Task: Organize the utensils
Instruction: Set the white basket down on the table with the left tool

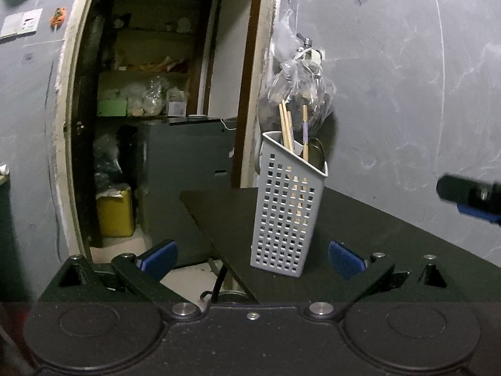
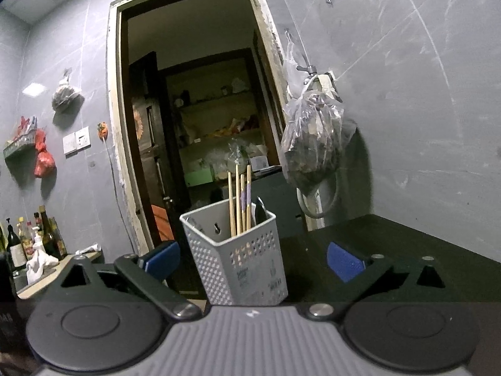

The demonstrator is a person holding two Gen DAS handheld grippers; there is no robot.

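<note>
A grey perforated utensil holder [image 1: 286,206] stands upright on the dark table [image 1: 360,228], near its left corner. Several wooden chopsticks [image 1: 286,128] and a metal spoon [image 1: 316,152] stick out of it. My left gripper [image 1: 252,258] is open and empty, its blue pads either side of the holder but short of it. In the right wrist view the holder [image 2: 241,250] stands close in front, with the chopsticks [image 2: 239,200] upright inside. My right gripper [image 2: 253,261] is wide open, its pads clear of the holder's sides. One fingertip of the right gripper [image 1: 466,195] shows at the left view's right edge.
A clear plastic bag [image 2: 313,138] hangs from a wall tap behind the table. An open doorway [image 2: 194,125] leads to a storeroom with shelves. Bottles [image 2: 28,238] stand on a counter at the far left. A yellow canister [image 1: 114,211] sits on the floor past the doorway.
</note>
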